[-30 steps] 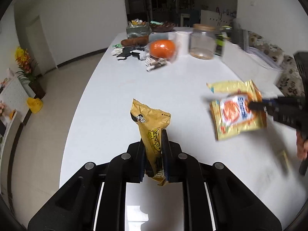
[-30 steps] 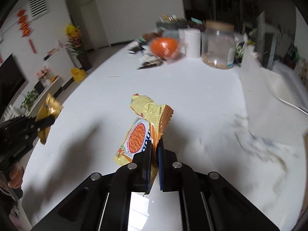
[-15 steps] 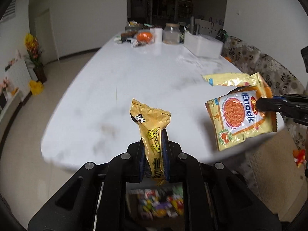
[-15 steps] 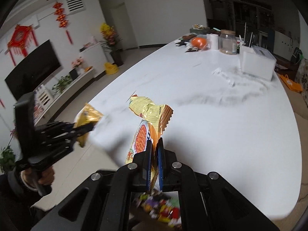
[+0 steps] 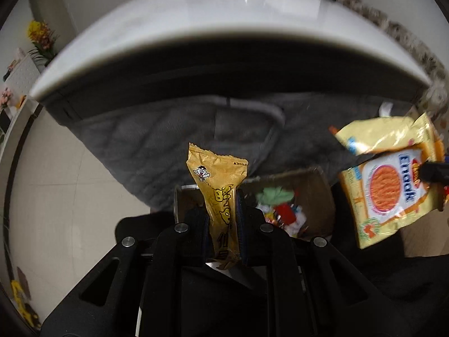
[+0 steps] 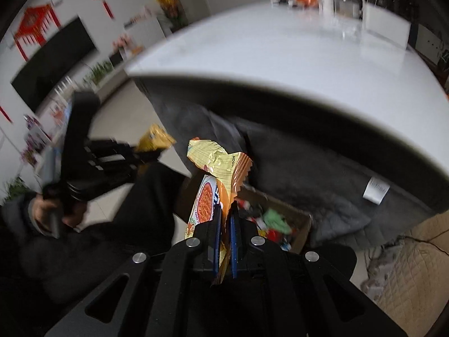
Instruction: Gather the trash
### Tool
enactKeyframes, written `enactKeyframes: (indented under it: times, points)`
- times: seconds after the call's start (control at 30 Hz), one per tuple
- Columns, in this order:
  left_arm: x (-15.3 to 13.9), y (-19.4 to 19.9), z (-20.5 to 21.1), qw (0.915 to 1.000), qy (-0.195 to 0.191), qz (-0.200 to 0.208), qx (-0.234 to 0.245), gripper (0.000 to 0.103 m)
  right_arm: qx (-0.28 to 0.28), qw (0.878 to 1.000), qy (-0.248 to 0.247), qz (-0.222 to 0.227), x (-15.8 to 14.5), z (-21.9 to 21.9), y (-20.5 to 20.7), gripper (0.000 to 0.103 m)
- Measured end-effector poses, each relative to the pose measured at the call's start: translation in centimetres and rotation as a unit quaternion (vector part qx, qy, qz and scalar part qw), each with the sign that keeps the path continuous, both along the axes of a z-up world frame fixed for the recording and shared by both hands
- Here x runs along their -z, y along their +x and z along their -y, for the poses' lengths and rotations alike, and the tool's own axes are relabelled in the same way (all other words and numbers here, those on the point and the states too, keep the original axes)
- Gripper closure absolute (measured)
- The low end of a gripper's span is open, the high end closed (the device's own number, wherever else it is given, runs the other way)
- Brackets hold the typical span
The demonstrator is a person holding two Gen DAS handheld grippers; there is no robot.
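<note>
Table: we see its white top reaching away above us and its rounded near edge overhanging the floor; both our grippers point down below that edge, since the trash goes lower than the tabletop.

Grey quilted cover: it hangs under the table behind the box; what it covers we cannot tell.

Cardboard box: it stands open on the floor just under the table's near edge, already holding crumpled colourful wrappers, so we judge it to be the bin for this job.

Left gripper: its jaws are clenched on the golden snack wrapper, pinched at its lower half so the free top stands up in front of the camera. The wrapper is in the air over the near left part of the box, not yet let go.

Right gripper: its jaws are closed tight on the orange-and-yellow noodle packet, gripped by an edge so the crumpled rest sticks up and fans out. In the left view the packet hangs at the box's right side, still outside the rim as far as we can tell.

Next step, our judgement: bring each piece over the opening and release, the left first as it is nearer.
</note>
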State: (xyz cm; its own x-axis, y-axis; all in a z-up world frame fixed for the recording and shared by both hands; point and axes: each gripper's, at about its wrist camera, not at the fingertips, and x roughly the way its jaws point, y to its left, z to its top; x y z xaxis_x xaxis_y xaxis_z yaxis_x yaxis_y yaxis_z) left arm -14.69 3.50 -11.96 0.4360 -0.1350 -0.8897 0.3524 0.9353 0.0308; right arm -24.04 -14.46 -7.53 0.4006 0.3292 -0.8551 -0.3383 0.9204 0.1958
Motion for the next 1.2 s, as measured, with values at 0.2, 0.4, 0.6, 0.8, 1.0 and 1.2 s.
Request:
enactKeyframes:
  times: [0.2, 0.4, 0.6, 0.8, 1.0, 1.2]
  points:
    - [7.5, 1.4, 1.9, 0.9963, 0.043, -0.07, 0.025, 0.041, -0.003, 0.995, -0.059, -0.076, 10.3, -1.1, 3.8, 0.07]
    - [13.2, 2.1, 1.3, 0.9852, 0.068, -0.156, 0.018, 0.031, 0.012, 0.991, -0.1, -0.092, 15.9, -1.7, 5.4, 0.055]
    - [9.5, 1.1, -1.0, 0.9886, 0.028, -0.147, 0.015, 0.031, 0.005, 0.995, -0.09, -0.048, 10.4, -0.4, 2.9, 0.042]
    - [-0.7, -0.6, -3.4, 0.997, -0.009, -0.073, 0.023, 0.03, -0.016, 0.995, -0.089, 0.044, -0.6, 1.0, 0.6, 0.023]
    - [-15.6, 2.4, -3.8, 0.9894, -0.105, 0.1, 0.007, 0.012, 0.042, 0.985, -0.024, 0.165, -13.0, 4.7, 5.5, 0.006]
    - [-19.9, 12.7, 0.3, 0.9747, -0.087, 0.195, -0.067, 0.012, 0.179, 0.952, -0.076, 0.238, -16.6, 6.2, 17.2, 0.005]
